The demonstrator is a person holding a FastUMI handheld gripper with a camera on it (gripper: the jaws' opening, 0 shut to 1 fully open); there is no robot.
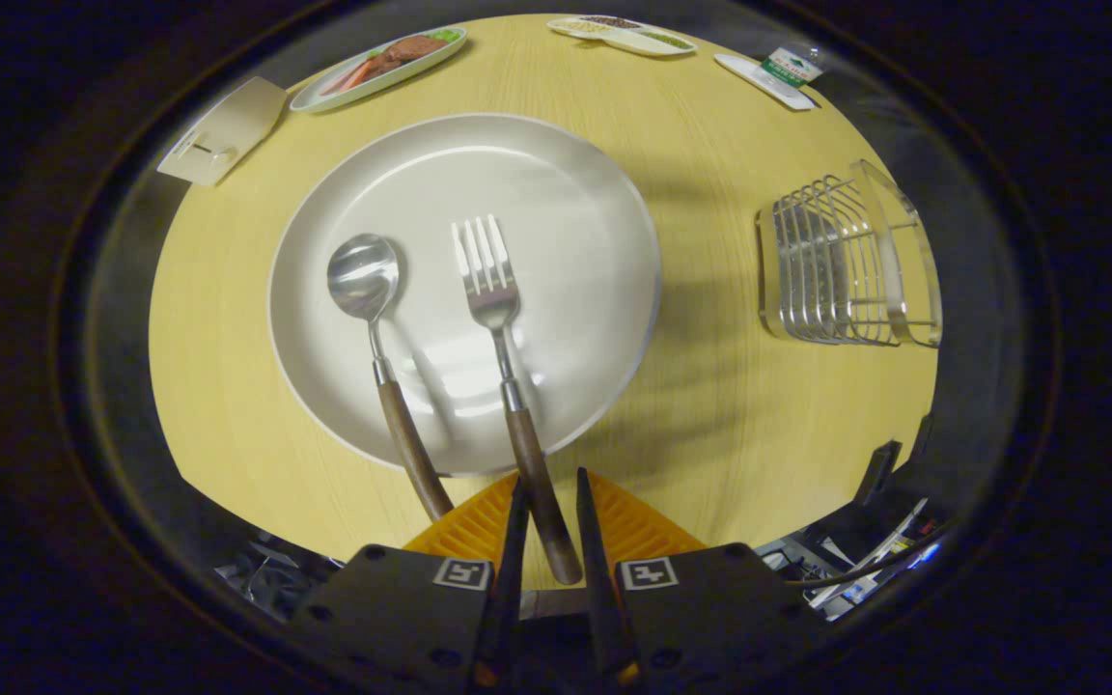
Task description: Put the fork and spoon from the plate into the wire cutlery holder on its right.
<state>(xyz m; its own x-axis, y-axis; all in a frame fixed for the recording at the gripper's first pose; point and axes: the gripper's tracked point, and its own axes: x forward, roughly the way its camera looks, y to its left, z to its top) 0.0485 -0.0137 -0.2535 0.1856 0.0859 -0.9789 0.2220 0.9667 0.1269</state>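
A large white plate lies on the round wooden table. On it lie a spoon to the left and a fork to the right, both with brown wooden handles reaching over the near rim. My gripper stands at that near rim. The fork's handle runs between my two fingers, and they are closed in on it. The fork's tines still rest on the plate, and the spoon's handle sits just left of my fingers. The wire cutlery holder stands to the right of the plate, with nothing in it.
Beyond the plate are an oval dish of food, a divided tray and a small packet on a white tray. A beige card lies at the far left edge. Bare tabletop separates plate and holder.
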